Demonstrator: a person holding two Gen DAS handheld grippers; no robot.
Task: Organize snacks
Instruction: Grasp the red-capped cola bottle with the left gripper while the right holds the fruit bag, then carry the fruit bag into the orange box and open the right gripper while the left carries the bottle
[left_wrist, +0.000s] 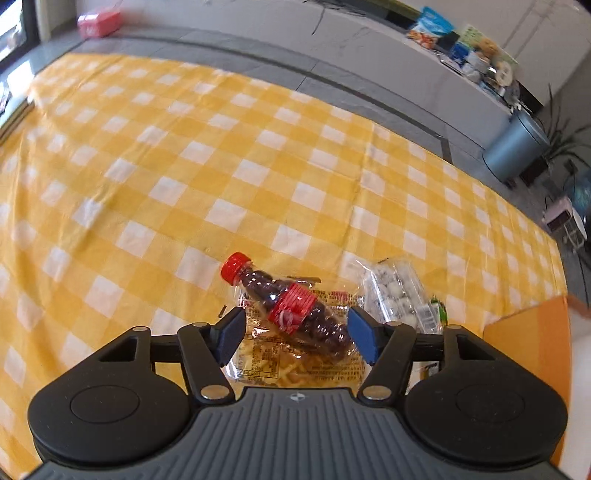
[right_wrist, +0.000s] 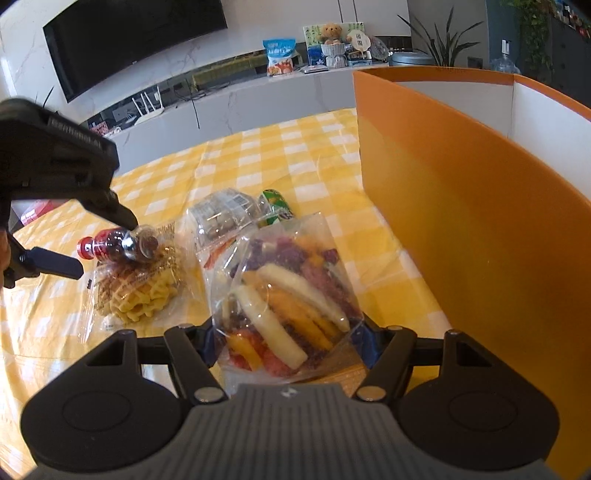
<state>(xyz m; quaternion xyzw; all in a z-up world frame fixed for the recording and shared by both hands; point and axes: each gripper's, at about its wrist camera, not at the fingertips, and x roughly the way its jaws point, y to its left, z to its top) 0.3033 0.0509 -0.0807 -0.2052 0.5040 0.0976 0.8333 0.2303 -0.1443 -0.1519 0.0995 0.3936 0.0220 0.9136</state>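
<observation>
Straddling the small cola bottle (left_wrist: 291, 304), the left gripper (left_wrist: 295, 332) has its jaws spread, pads not pressing it; the bottle lies on a waffle packet (right_wrist: 142, 291). Nearer the orange box (right_wrist: 461, 206), the right gripper (right_wrist: 288, 345) pinches a clear bag of fruit chips (right_wrist: 284, 299).

Bright daylight is recorded in both views. Glare is seen on the clear snack bag (right_wrist: 284, 295) and the small bottle (left_wrist: 291, 306). The left view is softened by motion blur toward its edges. Straight lines are bent by fisheye distortion; corners are darkened.
</observation>
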